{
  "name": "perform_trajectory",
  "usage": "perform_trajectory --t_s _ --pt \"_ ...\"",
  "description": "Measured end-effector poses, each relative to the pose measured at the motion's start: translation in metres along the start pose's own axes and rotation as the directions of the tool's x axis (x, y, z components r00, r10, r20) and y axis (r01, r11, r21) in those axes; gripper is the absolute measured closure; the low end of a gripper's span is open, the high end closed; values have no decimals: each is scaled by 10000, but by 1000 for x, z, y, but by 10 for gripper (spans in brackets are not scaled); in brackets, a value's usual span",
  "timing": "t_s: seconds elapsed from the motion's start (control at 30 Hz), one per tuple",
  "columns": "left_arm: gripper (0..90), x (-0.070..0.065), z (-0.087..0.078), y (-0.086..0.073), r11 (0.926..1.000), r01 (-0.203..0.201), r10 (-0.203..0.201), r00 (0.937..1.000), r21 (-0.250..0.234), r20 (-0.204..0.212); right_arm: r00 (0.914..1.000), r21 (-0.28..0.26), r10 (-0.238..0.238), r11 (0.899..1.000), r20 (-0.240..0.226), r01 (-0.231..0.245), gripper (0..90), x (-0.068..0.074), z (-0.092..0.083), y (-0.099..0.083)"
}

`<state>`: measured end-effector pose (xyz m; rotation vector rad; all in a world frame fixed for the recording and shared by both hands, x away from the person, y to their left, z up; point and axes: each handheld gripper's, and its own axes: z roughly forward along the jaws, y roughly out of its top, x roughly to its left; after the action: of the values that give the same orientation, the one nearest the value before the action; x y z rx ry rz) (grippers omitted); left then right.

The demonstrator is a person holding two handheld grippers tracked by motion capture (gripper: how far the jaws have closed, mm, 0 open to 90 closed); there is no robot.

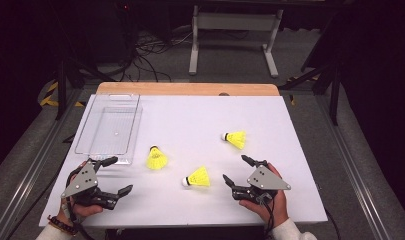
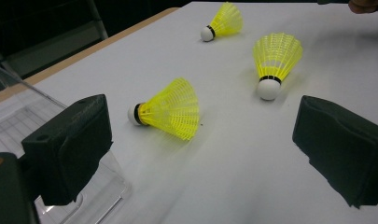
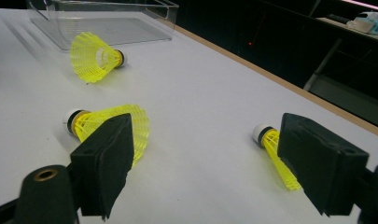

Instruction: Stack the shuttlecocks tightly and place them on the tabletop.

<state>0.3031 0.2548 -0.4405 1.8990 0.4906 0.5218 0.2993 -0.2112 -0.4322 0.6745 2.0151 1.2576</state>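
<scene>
**Two open grippers face three shuttlecocks**

Three yellow shuttlecocks lie on their sides on the white table (image 1: 200, 115). The left shuttlecock (image 1: 156, 158) rests just beside the near right corner of the clear tray (image 1: 110, 125), its white cork pointing toward the far side. The middle shuttlecock (image 1: 198, 178) lies nearer the person, cork to the left, between the two grippers. The far shuttlecock (image 1: 235, 139) sits well apart from the tray, to the right, cork to the left.

The left gripper (image 1: 113, 175) rests at the near left of the table, by the tray's near edge, held in the left hand (image 1: 80, 202). Its jaws stand wide apart with nothing between them. In the left gripper view the left shuttlecock (image 2: 170, 109) lies ahead between the jaws, not touched, with the tray's wall (image 2: 18, 116) behind the left jaw.

The right gripper (image 1: 236, 170) sits at the near right, held in the right hand (image 1: 270, 200), just right of the middle shuttlecock. Its jaws are also spread wide and grip nothing. In the right gripper view the middle shuttlecock (image 3: 107, 123) shows partly behind the left jaw and the far shuttlecock (image 3: 275, 149) partly behind the right jaw; whether either touches a jaw cannot be told.
</scene>
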Motion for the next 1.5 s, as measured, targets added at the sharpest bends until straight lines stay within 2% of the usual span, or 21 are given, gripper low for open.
perform_trajectory --t_s 0.23,0.33,0.4,0.53,0.63,0.73,0.8,0.87,0.93,1.03,1.07,1.1,1.13,1.2,1.3,1.37,1.4,1.43,1.5 --pt "68 -1 4 0 9995 -74 79 9998 291 -156 9999 121 -154 9998 2 154 200 1 1 -1" --pt "83 -2 4 1 9992 -92 105 9993 377 -358 9999 99 -126 9999 67 126 200 0 0 0" --pt "108 -3 5 1 9991 -13 37 9985 435 -550 9999 110 -111 9999 123 109 202 0 0 0" --pt "146 -3 9 2 9984 -2 40 9978 573 -655 9999 195 -43 9998 140 40 203 -1 2 -1" --pt "175 -4 17 7 9960 -136 213 9961 889 -861 9998 215 -49 9998 180 45 204 -1 2 -1" --pt "199 -5 28 15 9899 -360 531 9910 1371 -1227 9998 229 -48 9997 209 43 204 -2 3 -1" --pt "209 -6 32 18 9885 -379 568 9902 1462 -1276 9998 268 -49 9996 207 44 205 -2 3 -1" --pt "230 -7 41 24 9801 -531 823 9855 1910 -1486 9997 317 -90 9995 242 82 206 -1 3 -1" --pt "235 -7 44 25 9782 -463 781 9853 2027 -1519 9996 374 -116 9992 260 107 207 -1 4 -1" --pt "271 -7 58 28 9640 -443 948 9785 2624 -1831 9995 494 -168 9987 272 155 209 -1 6 -2" --pt "271 -7 61 28 9618 -348 885 9782 2717 -1879 9995 494 -168 9987 272 155 209 -1 6 -2" --pt "272 -8 67 28 9566 -255 839 9781 2904 -1905 9995 498 -164 9986 268 151 209 -1 6 -2" --pt "272 -9 72 28 9526 -254 857 9785 3030 -1874 9995 493 -157 9987 287 143 210 -1 6 -2" --pt "279 -10 81 28 9432 -291 991 9755 3310 -1965 9995 507 -169 9986 270 155 210 -1 6 -2" --pt "305 -10 92 29 9334 -147 940 9743 3585 -2049 9995 533 -176 9984 248 162 211 -1 6 -2" --pt "324 -8 98 28 9287 -66 843 9774 3707 -1940 9996 544 -169 9984 240 155 212 -1 6 -2" --pt "335 -8 101 27 9262 -9 815 9768 3770 -1978 9996 549 -163 9984 222 151 215 -1 6 -3" --pt "361 -7 105 27 9194 53 850 9736 3933 -2119 9996 560 -173 9983 204 161 216 -2 6 -3" --pt "400 -4 109 26 9135 124 864 9708 4067 -2239 9997 573 -153 9983 187 142 216 -2 6 -3"
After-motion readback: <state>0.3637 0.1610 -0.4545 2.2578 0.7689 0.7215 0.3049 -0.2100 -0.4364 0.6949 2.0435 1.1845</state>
